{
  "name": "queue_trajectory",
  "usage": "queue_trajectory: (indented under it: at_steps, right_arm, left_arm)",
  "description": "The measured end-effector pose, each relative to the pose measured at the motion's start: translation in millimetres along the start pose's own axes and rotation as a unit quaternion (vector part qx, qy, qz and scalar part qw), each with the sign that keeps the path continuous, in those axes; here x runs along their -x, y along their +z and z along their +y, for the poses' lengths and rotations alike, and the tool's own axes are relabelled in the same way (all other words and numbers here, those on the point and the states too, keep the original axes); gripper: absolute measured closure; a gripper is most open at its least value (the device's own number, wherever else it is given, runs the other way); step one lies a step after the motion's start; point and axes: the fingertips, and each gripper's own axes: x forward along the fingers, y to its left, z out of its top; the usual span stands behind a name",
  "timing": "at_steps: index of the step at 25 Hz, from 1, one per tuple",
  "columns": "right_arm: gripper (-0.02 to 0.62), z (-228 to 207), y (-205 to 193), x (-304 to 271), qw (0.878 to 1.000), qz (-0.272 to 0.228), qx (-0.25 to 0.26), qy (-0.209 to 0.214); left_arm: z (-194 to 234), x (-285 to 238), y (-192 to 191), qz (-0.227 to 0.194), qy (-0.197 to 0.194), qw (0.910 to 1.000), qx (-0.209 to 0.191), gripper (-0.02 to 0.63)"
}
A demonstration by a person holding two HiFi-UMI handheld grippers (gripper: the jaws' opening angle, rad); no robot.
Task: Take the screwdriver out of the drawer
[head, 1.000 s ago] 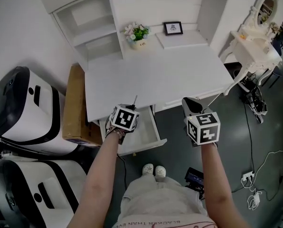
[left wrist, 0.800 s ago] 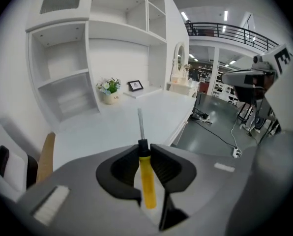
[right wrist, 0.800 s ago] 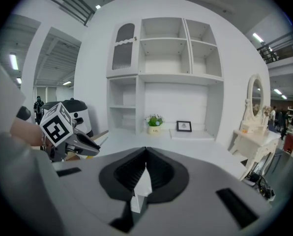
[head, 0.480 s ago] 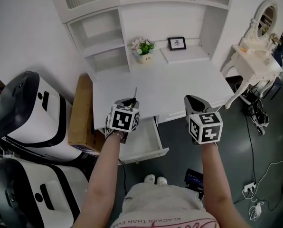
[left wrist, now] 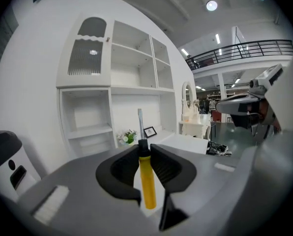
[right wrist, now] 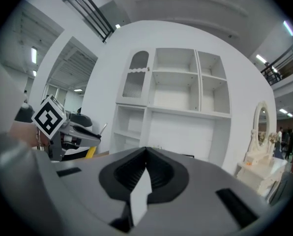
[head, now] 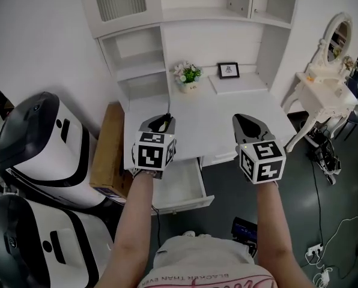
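The screwdriver (left wrist: 146,181) has a yellow handle, a black collar and a thin metal shaft that points up and forward. My left gripper (left wrist: 144,147) is shut on it at the collar and holds it over the front left of the white desk (head: 209,122). The head view shows that left gripper (head: 162,121) above the open drawer (head: 182,188), whose visible inside looks bare. My right gripper (head: 246,125) hovers over the desk's front right, jaws shut on nothing (right wrist: 146,152). From the right gripper view the left gripper (right wrist: 70,132) shows with the yellow handle (right wrist: 91,153) below it.
A flower pot (head: 188,75) and a small picture frame (head: 229,70) stand at the back of the desk under white shelves. A cardboard box (head: 110,149) and white-and-black machines (head: 35,143) stand on the left. A white dressing table (head: 326,86) and floor cables are on the right.
Both grippers have risen from drawer level to above the desk top, the left one carrying the screwdriver up out of the drawer. The drawer stays open.
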Motion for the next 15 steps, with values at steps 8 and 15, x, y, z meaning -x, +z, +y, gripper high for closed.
queue_trajectory:
  at_steps: [8, 15]
  right_arm:
    - [0.589, 9, 49, 14, 0.998, -0.05, 0.034, 0.005]
    - [0.589, 15, 78, 25, 0.995, -0.083, 0.052, 0.007]
  left_arm:
    - [18, 46, 52, -0.082, 0.027, 0.9963, 0.004, 0.526]
    - [39, 84, 88, -0.141, 0.059, 0.9882, -0.007, 0.526]
